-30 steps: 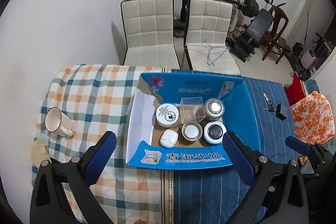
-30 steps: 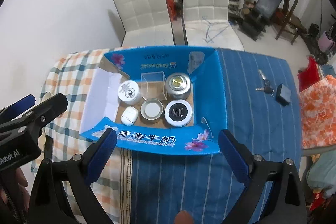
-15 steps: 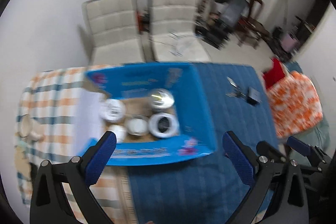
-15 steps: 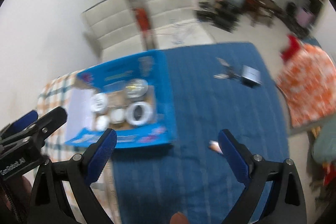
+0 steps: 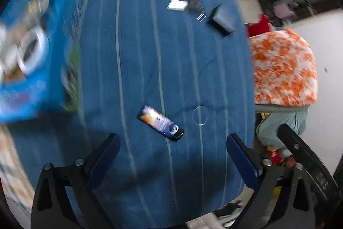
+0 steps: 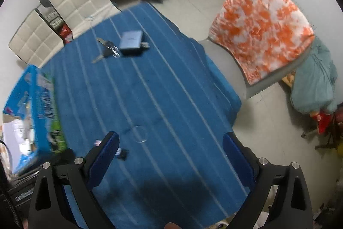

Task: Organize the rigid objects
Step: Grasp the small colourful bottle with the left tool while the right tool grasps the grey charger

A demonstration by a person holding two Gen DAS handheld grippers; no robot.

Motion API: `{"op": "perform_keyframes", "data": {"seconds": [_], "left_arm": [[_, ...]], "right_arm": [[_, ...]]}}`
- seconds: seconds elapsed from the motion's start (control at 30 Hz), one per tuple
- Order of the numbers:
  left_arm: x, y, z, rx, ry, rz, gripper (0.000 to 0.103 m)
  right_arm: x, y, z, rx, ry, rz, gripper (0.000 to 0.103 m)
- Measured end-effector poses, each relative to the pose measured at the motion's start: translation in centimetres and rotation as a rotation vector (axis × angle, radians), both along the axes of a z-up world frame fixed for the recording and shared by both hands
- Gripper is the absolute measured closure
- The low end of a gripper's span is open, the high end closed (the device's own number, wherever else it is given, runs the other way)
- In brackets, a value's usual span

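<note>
A small dark tube with a colourful print (image 5: 159, 122) lies on the blue striped cloth (image 5: 137, 57), just beyond my left gripper (image 5: 173, 161). Its jaws are wide and closing, with nothing between them. A clear ring (image 5: 200, 116) lies to the right of the tube. My right gripper (image 6: 171, 161) is open and empty over the same cloth (image 6: 171, 100); the ring (image 6: 139, 134) sits ahead of it, and the tube (image 6: 122, 152) is half hidden behind its left finger (image 6: 103, 160). The blue box (image 5: 23, 53) holding jars is at the left edge.
A grey-blue case (image 6: 131, 42) and keys (image 6: 105, 50) lie at the far side of the cloth. The table's right edge drops off beside an orange-and-white covered seat (image 6: 261, 29). Two white chairs (image 6: 70, 3) stand behind. The blue box (image 6: 32, 121) borders the left.
Both grippers have swung right and lower, away from the blue box and over the striped cloth. The box has slid to the left edge; the tube and the ring have come into view.
</note>
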State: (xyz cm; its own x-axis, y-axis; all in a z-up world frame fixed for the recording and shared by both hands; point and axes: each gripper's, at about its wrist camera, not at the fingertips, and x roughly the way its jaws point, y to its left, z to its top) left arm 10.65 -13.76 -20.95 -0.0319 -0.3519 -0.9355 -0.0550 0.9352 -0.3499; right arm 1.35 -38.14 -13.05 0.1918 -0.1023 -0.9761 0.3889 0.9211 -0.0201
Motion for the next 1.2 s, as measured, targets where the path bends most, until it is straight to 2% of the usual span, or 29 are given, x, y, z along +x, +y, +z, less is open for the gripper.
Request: {"op": "perform_keyframes", "data": {"seconds": [0.1, 0.2, 0.23, 0.27, 0.33, 0.43, 0.47, 0.5, 0.57, 0.63, 0.93, 1.2], "left_arm": [[0.0, -0.4, -3.4, -0.001, 0.086, 0.083, 0.011], [-0.1, -1.2, -5.4, 0.004, 0.122, 0.131, 0.012], [0.0, -1.6, -5.9, 0.017, 0.133, 0.137, 0.019], [0.0, -1.9, -6.3, 0.032, 0.139, 0.141, 0.023], [-0.1, -3.0, -7.1, 0.055, 0.15, 0.122, 0.023], [0.1, -4.6, -6.8, 0.119, 0.105, 0.078, 0.023], [0.1, -4.9, -6.8, 0.137, 0.096, 0.07, 0.027], [0.1, -5.1, -6.6, 0.154, 0.077, 0.063, 0.031], [0.2, -5.5, -6.0, 0.203, 0.041, 0.041, 0.06], [0.4, -5.9, -5.7, 0.223, 0.022, 0.012, 0.076], [4.6, -7.4, -4.7, 0.252, -0.081, -0.075, 0.08], [11.0, -8.0, -4.6, 0.3, -0.158, -0.101, 0.081]], "right_arm": [[1.2, -0.8, -2.5, -0.019, 0.023, 0.041, 0.004], [2.7, -1.0, -4.2, -0.034, 0.037, 0.082, 0.004], [3.1, -0.9, -4.5, -0.037, 0.039, 0.095, 0.004], [3.5, -0.8, -4.8, -0.043, 0.039, 0.11, 0.004], [4.3, -0.8, -5.3, -0.051, 0.041, 0.132, 0.004], [5.3, -0.7, -6.2, -0.044, 0.045, 0.155, 0.004], [5.6, -0.7, -6.4, -0.037, 0.047, 0.158, 0.004], [5.8, -0.7, -6.6, -0.03, 0.049, 0.16, 0.004], [6.2, -0.7, -6.9, -0.015, 0.051, 0.164, 0.004], [6.5, -0.7, -7.1, -0.005, 0.047, 0.169, 0.004], [10.1, -1.8, -8.2, 0.098, 0.007, 0.122, 0.004], [17.2, -3.4, -9.3, 0.213, -0.071, 0.026, 0.004]]}}
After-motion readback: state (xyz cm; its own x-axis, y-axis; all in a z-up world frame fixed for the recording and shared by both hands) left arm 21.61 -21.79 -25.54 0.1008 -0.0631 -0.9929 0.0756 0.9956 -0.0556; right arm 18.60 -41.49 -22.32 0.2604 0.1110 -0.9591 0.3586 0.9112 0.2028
